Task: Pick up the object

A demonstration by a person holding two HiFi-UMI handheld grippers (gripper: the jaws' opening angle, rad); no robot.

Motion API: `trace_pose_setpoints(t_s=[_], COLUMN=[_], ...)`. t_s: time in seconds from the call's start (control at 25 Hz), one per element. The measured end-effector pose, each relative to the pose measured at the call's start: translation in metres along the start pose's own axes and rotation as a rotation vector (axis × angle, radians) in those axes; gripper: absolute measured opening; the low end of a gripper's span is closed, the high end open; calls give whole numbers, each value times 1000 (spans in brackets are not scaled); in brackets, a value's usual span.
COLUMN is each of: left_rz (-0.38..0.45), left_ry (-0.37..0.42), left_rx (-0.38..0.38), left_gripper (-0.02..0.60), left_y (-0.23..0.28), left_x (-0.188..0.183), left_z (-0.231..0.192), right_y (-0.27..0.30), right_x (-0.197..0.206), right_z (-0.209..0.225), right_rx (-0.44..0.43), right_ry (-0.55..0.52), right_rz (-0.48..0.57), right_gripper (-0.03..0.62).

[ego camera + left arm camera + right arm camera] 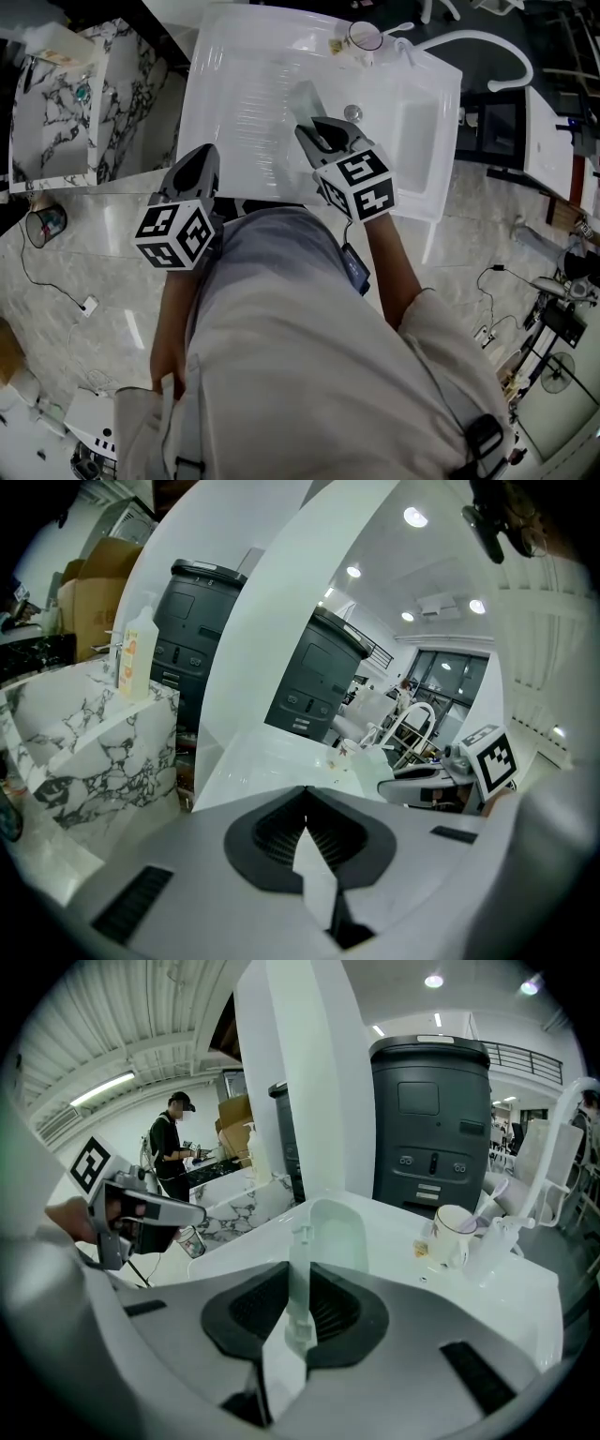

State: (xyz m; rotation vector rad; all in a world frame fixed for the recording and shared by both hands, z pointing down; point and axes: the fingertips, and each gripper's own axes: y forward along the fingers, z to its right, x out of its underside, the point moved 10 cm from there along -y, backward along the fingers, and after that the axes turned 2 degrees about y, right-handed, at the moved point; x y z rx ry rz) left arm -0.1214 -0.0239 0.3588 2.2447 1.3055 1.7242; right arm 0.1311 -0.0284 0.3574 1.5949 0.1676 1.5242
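The translucent pale-green object (337, 1230) is clamped by its thin edge between the fingers of the right gripper (298, 1274), just above the white sink (234, 66). The left gripper (306, 799), at the sink's near edge, is closed on nothing. With so narrow a purchase, the object could be twisted loose and dropped into the sink by any wrist roll.

left gripper (201, 157), right gripper (322, 131): grey shells | marker cubes (175, 234): white, black squares | shirt (281, 356): pale grey

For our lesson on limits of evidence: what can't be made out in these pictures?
The translucent object in the right gripper: see-through, kind unclear, right gripper view.
The cup: inside too small, head view.
The bottle: label blurred, left gripper view.
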Motion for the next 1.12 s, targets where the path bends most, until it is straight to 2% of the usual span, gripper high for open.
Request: trace_pose_setpoints(t_s=[1.12], left_rz=[-16], left_ry=[-24], left_rx=[-2], left_gripper=[0], left_y=[-3], left_x=[10], left_z=[5], right_y=[-7], right_x=[3], right_z=[-10], right_rx=[-48], right_ry=[-31], right_rz=[8], right_gripper=[63])
